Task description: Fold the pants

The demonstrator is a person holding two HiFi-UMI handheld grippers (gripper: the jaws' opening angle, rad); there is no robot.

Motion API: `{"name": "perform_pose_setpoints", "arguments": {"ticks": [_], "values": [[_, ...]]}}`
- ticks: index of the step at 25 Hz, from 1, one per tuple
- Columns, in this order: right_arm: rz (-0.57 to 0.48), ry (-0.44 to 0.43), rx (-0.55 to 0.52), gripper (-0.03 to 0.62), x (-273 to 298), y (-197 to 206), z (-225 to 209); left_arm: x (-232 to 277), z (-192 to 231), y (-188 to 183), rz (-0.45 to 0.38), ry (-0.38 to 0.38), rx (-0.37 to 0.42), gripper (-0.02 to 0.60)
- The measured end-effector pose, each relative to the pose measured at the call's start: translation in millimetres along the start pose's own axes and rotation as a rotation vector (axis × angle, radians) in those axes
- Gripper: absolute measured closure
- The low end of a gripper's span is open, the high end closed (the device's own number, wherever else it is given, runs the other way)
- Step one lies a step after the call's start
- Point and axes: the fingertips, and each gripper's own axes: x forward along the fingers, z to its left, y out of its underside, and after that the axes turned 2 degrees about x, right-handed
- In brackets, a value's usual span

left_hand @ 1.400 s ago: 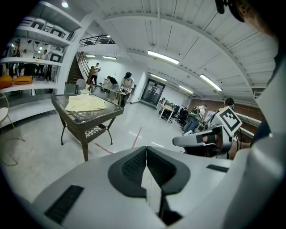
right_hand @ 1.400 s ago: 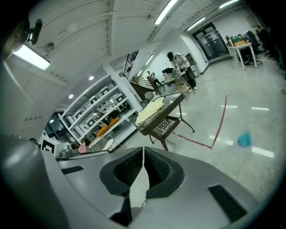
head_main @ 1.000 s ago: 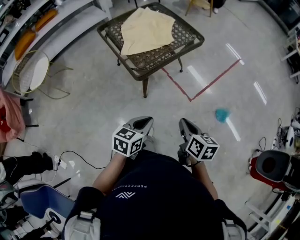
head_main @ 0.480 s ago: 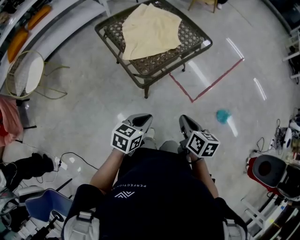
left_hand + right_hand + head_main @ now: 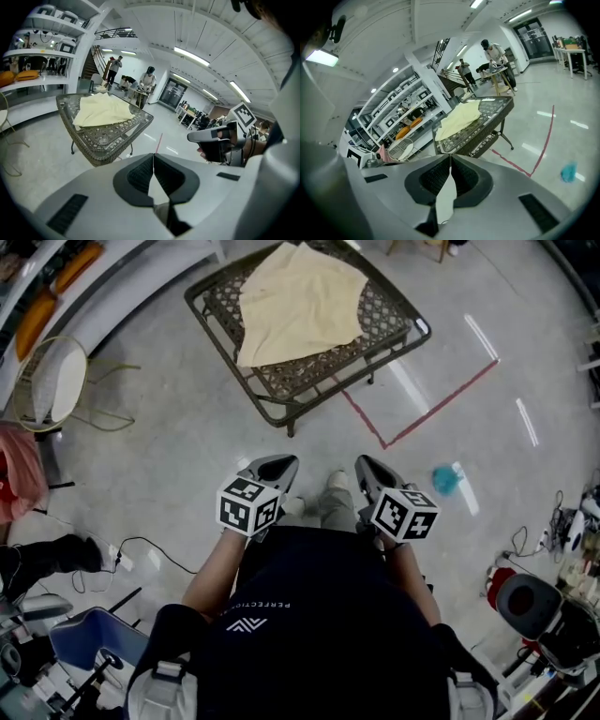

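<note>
- the pants, a pale yellow cloth, lie rumpled on the lattice tabletop, covering most of it and reaching its left edge.
- the left tongs are pressed together with nothing between them. they point towards the tabletop and are held above the floor, well apart from the pants.
- the right tongs are also closed and empty, held near the left tongs and aimed the same way.
- both sit just in front of the person's dark shirt.
- a red tape line runs across the floor between the tabletop and the tongs.
- a small teal thing lies on the floor to the right of the right tongs.
</note>
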Motion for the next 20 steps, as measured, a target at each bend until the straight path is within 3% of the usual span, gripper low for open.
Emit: {"name": "perform_pose_setpoints", "arguments": {"ticks": [8, 14, 20], "values": [[0.043, -0.109, -0.089, 0.556, 18.2, -67.1, -28.0, 51.4, -5.0, -60.5, -0.064, -0.083, -0.028, 0.571], [0.097, -0.177, -0.117, 0.556, 34.7, -87.5, -48.6, 69.4, 2.9, -72.7, -0.079, -0.181, -0.077, 0.572], [0.151, -0.216, -0.106, 0.556, 57.4, -92.9, -54.5, 70.5, 16.0, -73.4, -0.064, -0.22, -0.131, 0.572]]}}
